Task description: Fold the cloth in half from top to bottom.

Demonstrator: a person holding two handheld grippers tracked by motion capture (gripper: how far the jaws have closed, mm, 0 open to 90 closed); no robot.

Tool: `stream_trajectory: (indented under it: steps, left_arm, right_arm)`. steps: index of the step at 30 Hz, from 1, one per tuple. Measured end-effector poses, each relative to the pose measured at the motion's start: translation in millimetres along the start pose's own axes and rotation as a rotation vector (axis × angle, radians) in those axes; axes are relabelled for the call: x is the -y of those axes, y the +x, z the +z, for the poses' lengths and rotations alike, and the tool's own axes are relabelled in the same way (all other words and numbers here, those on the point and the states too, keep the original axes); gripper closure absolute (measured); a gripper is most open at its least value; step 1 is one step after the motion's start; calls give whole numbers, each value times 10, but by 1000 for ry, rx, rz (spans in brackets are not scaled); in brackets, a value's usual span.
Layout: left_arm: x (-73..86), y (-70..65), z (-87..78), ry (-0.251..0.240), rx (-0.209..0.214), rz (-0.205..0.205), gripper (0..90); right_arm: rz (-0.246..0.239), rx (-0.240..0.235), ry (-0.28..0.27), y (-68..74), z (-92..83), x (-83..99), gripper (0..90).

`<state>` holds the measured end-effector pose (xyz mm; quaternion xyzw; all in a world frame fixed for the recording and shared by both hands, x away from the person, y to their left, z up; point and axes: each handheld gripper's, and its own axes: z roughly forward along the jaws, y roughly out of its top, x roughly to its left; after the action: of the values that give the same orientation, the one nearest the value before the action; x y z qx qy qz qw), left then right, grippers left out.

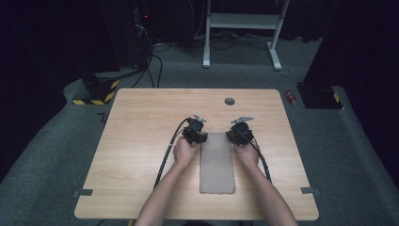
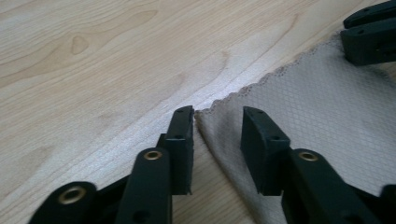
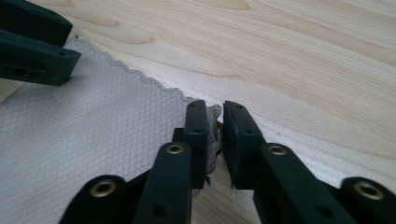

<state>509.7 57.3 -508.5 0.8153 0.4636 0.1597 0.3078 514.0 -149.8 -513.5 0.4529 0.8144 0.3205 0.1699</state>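
A long beige-grey cloth [image 1: 217,162] with scalloped edges lies flat on the wooden table [image 1: 141,122], running from near the middle toward the front edge. My left gripper [image 1: 202,137] sits at the cloth's far left corner. In the left gripper view its jaws [image 2: 218,114] stand apart, with the corner of the cloth [image 2: 317,107] lying loose between them. My right gripper [image 1: 233,137] is at the far right corner. In the right gripper view its jaws [image 3: 215,106] are nearly together and pinch the bunched-up corner of the cloth [image 3: 84,121].
A grey round grommet [image 1: 229,101] sits in the table's far middle. Tape marks [image 1: 83,192] lie near both front corners. On the floor beyond stand a white desk frame [image 1: 242,21], a striped yellow-black base [image 1: 96,92] and a small red object [image 1: 291,97].
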Motion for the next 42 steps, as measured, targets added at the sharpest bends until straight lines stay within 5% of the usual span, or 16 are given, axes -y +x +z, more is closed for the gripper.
stream_trajectory:
  steps: [12, 22, 27, 38, 42]
  left_arm:
    - [-21, 70, 10, 17, 94, -56, 871]
    - [-52, 104, -12, 40, 128, -36, 890]
    - [-86, 145, -71, 24, 149, -47, 890]
    - [-119, 251, -154, -21, 182, -85, 890]
    - [-155, 249, -159, -9, 179, -63, 890]
  right_arm:
    - [5, -33, 41, -11, 8, -59, 886]
    - [15, -58, 35, -35, -42, -72, 892]
    - [-12, -66, 4, -24, -142, -124, 893]
    - [6, -83, -24, -49, -173, -152, 896]
    - [13, -86, -29, -60, -180, -161, 897]
